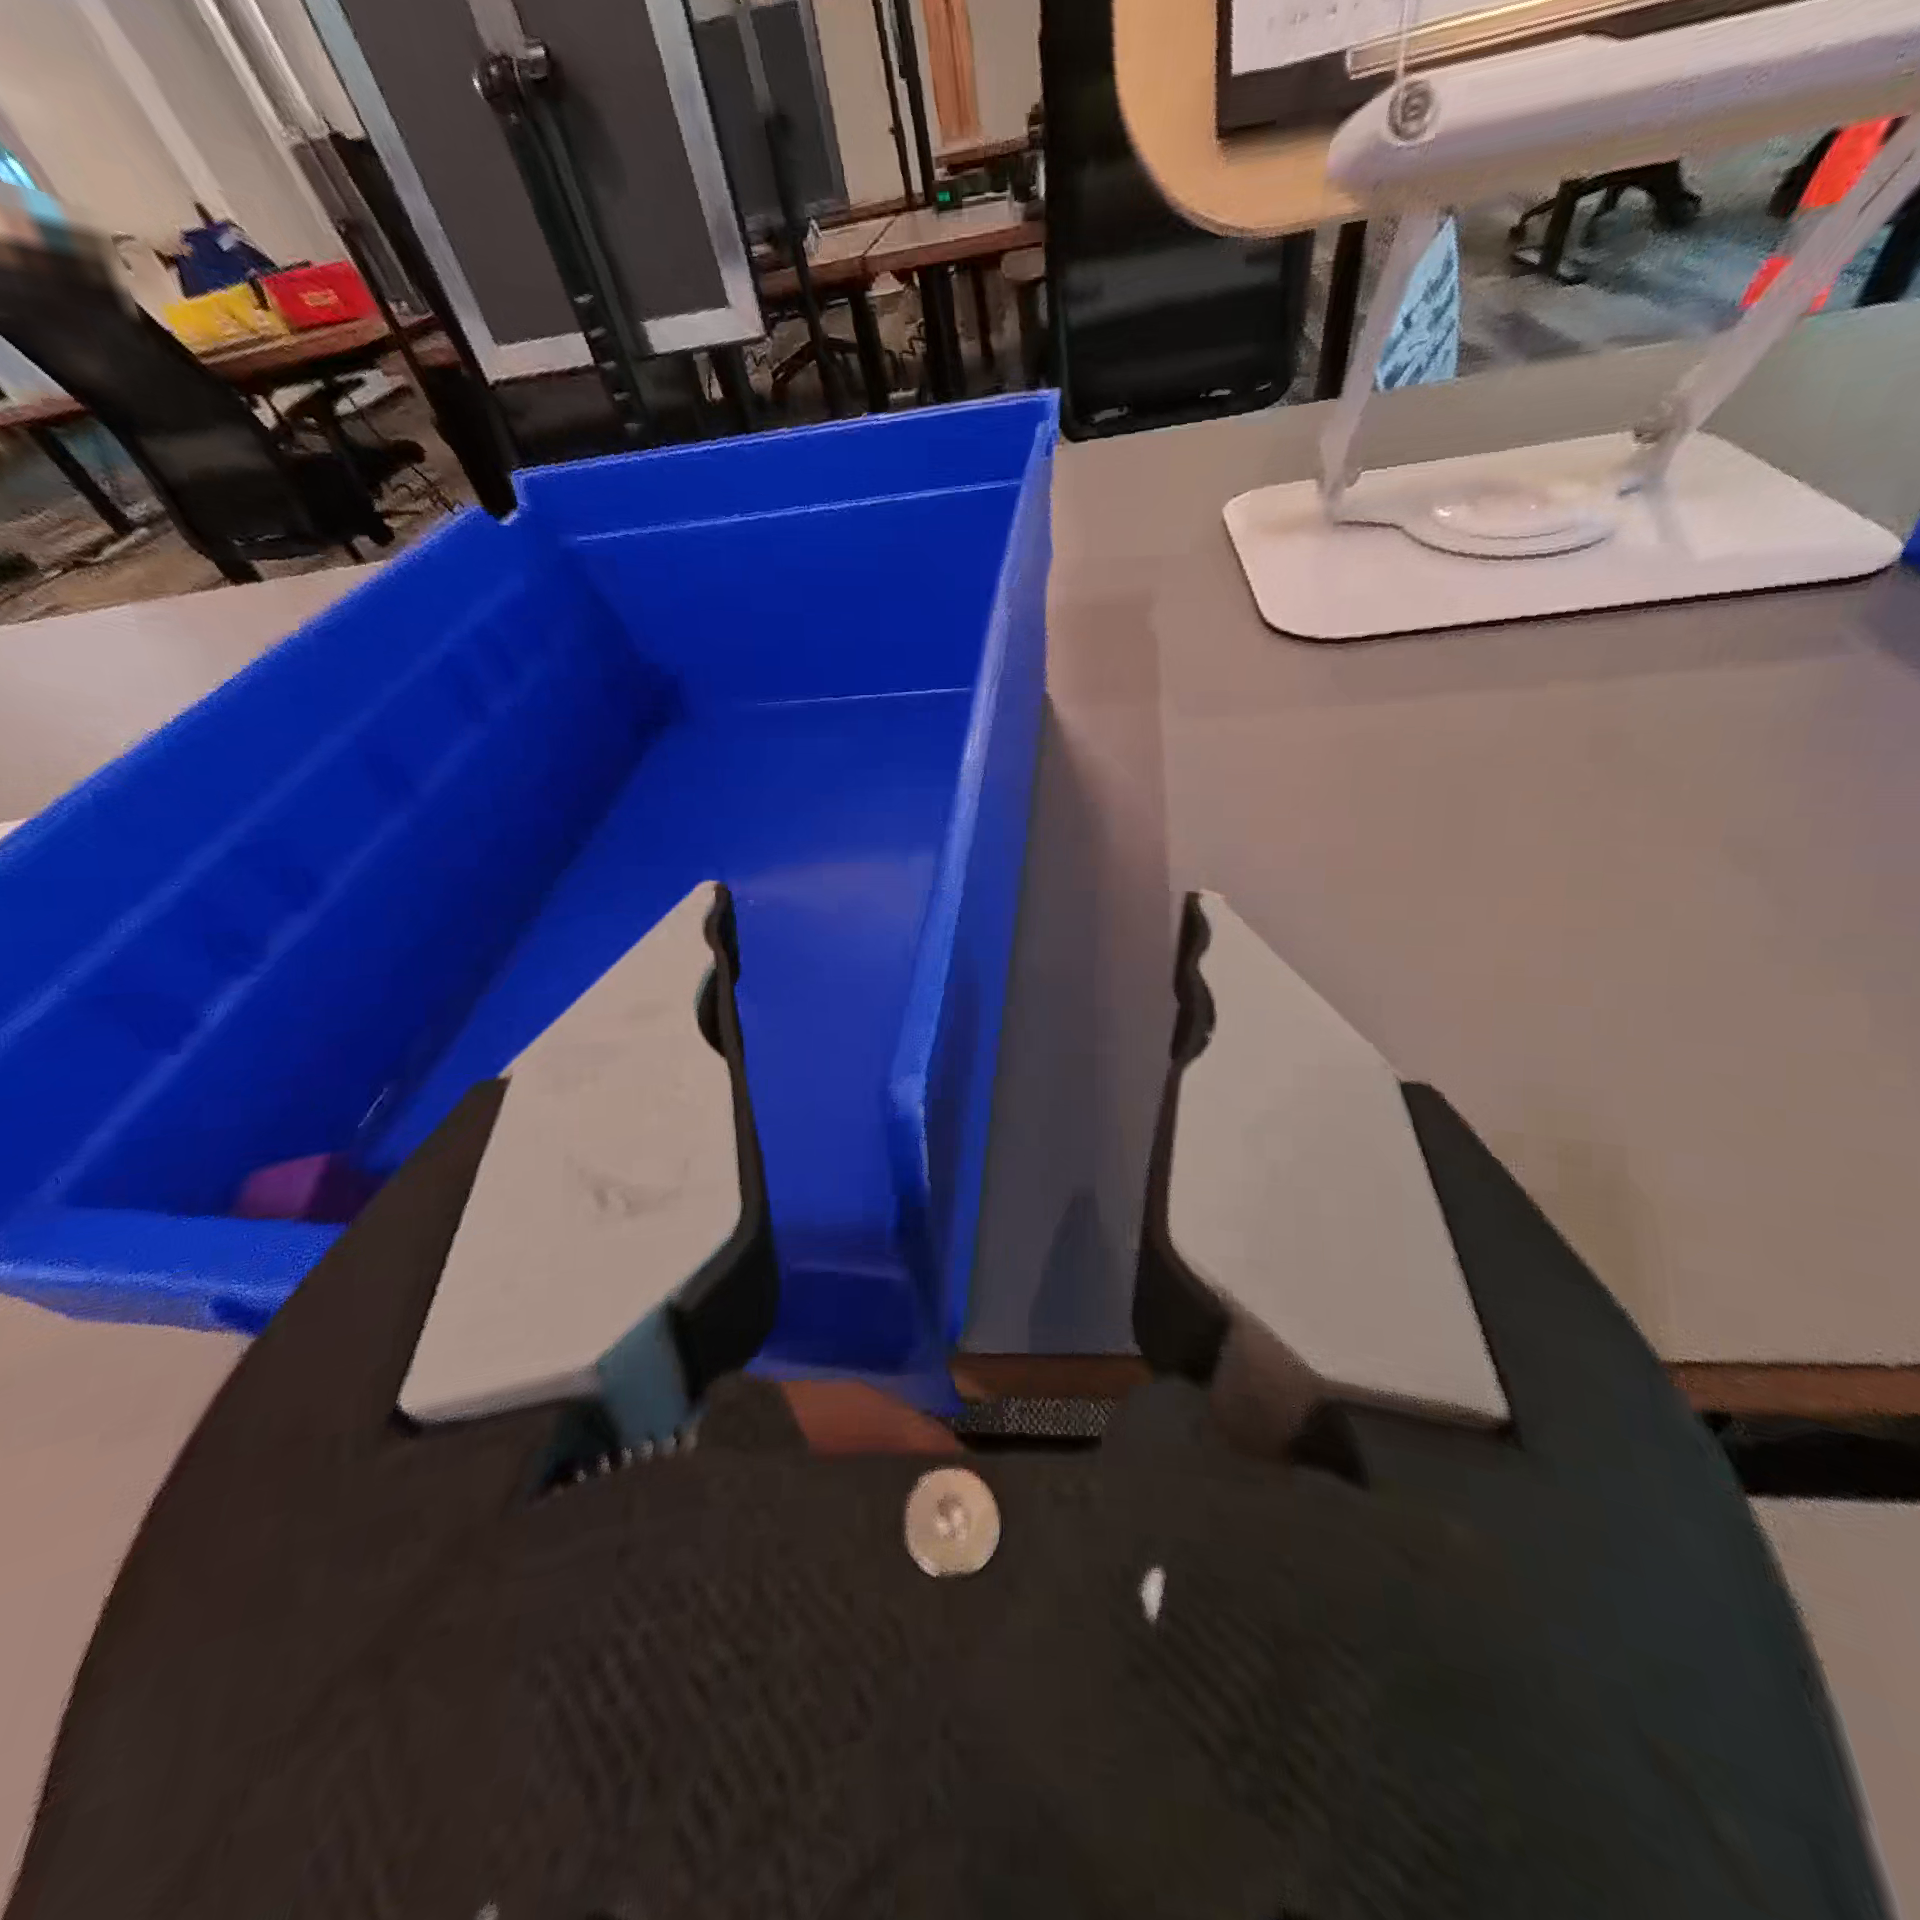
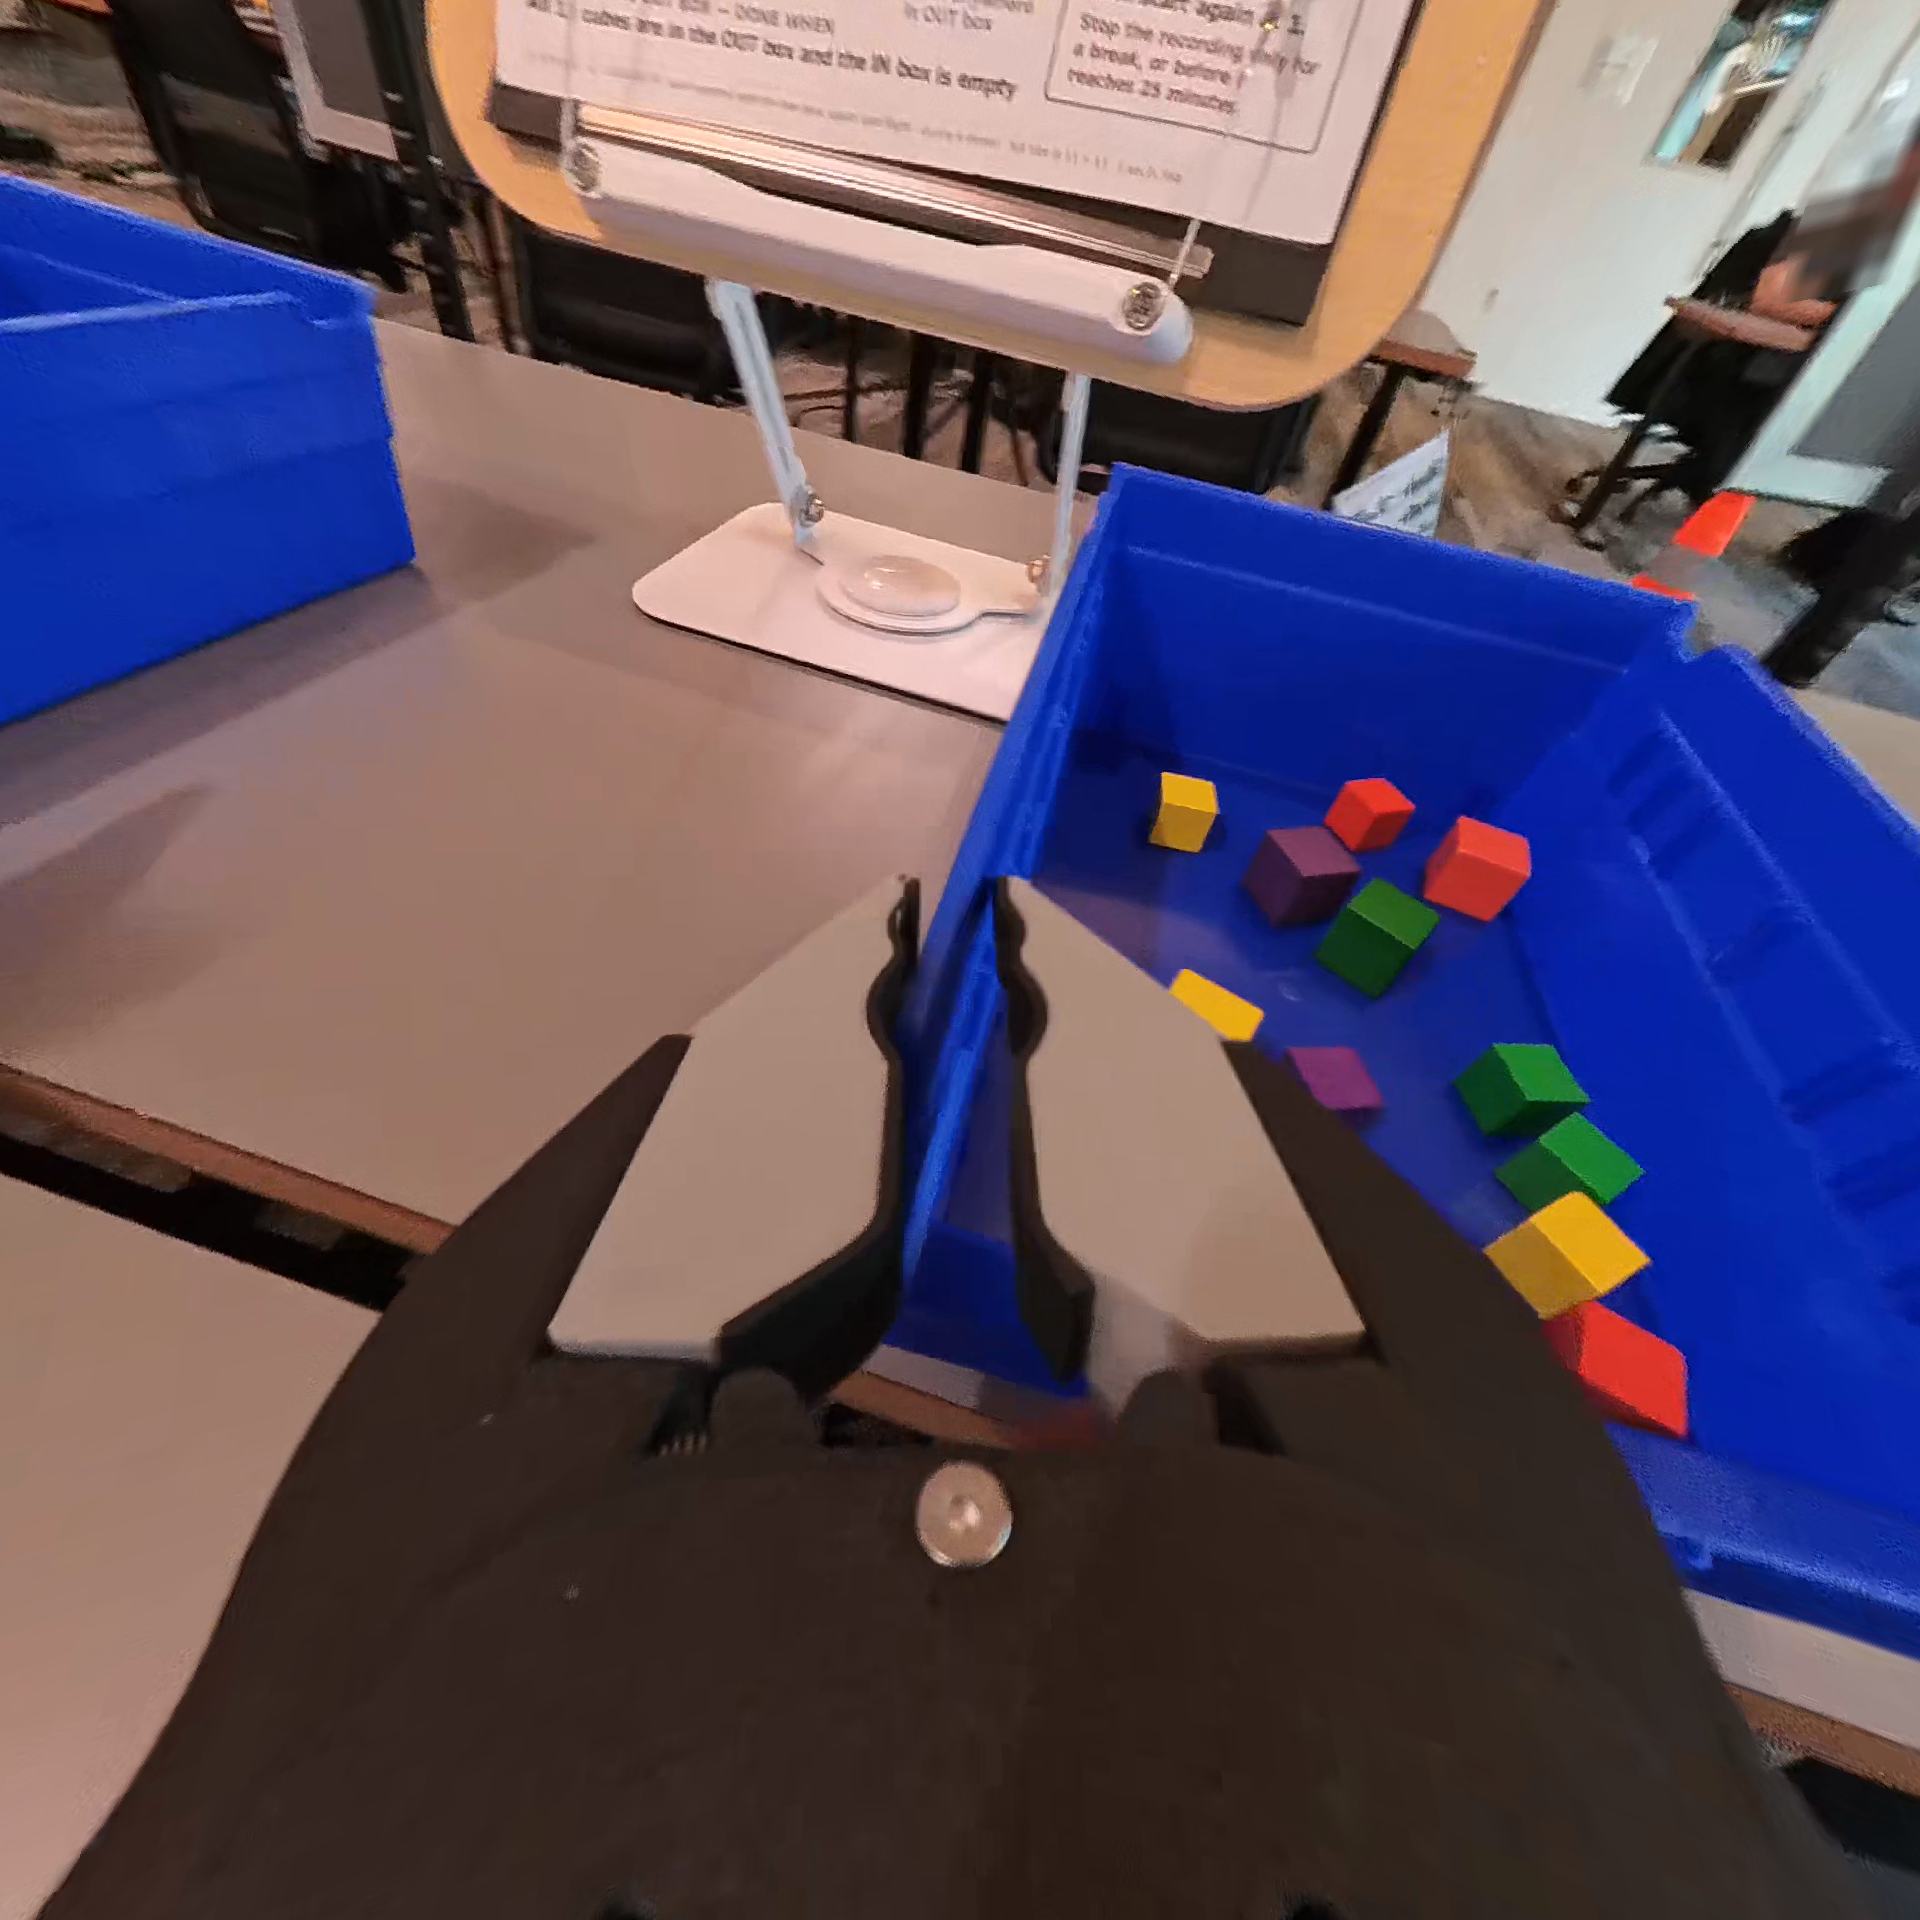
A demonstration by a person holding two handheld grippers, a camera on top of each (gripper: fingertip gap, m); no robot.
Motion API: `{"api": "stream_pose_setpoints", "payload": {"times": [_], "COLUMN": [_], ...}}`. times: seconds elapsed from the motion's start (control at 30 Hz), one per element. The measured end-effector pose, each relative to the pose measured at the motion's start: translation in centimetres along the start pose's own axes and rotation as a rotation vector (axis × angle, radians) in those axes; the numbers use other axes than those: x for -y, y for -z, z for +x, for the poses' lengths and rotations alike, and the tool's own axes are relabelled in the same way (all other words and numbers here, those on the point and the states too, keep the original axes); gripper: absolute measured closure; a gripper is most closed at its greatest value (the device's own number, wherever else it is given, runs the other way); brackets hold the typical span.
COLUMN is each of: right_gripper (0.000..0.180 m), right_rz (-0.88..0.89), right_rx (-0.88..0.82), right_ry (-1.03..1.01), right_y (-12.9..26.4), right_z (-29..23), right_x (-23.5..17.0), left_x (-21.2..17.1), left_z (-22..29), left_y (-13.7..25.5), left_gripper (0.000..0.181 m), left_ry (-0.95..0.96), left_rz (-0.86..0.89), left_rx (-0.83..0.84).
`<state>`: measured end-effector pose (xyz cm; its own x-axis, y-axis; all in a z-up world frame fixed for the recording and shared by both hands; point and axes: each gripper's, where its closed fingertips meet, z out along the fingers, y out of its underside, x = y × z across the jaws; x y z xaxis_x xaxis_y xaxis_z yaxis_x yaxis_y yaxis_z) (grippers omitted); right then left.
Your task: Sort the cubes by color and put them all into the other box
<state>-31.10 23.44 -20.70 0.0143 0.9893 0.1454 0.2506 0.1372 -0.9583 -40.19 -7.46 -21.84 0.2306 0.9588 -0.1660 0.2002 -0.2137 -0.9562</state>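
Observation:
In the right wrist view a blue box (image 2: 1714, 935) holds several loose cubes: yellow (image 2: 1184, 812), red (image 2: 1477, 868), purple (image 2: 1301, 875) and green (image 2: 1377, 935) among them. My right gripper (image 2: 956, 896) is nearly shut and empty, above the box's left wall near the front. The other blue box (image 1: 312, 831) is in the left wrist view and also at the left of the right wrist view (image 2: 187, 468). One purple cube (image 1: 301, 1184) lies in its near left corner. My left gripper (image 1: 956, 914) is open and empty, over that box's right wall.
A white stand (image 2: 831, 613) holding a board with a printed sheet sits on the grey table between the boxes; it also shows in the left wrist view (image 1: 1558, 540). The table's front edge with a dark gap (image 2: 208, 1236) runs just below both grippers. Office furniture stands behind.

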Motion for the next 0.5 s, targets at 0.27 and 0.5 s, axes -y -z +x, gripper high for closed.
{"api": "stream_pose_setpoints", "payload": {"times": [0.27,0.5], "right_gripper": [0.135,0.178], "right_rz": [-0.022,-0.054], "right_rx": [-0.027,-0.100], "right_ry": [-0.004,0.092], "right_y": [-1.2,-0.8], "right_z": [0.9,1.7], "right_x": [-0.8,-1.0], "left_x": [0.2,0.1], "left_z": [-1.2,0.1], "left_y": [-0.2,0.2], "left_gripper": [0.150,0.178], "left_ry": [-0.042,-0.082], "left_rz": [0.014,-0.011], "left_rx": [0.043,-0.046]}}
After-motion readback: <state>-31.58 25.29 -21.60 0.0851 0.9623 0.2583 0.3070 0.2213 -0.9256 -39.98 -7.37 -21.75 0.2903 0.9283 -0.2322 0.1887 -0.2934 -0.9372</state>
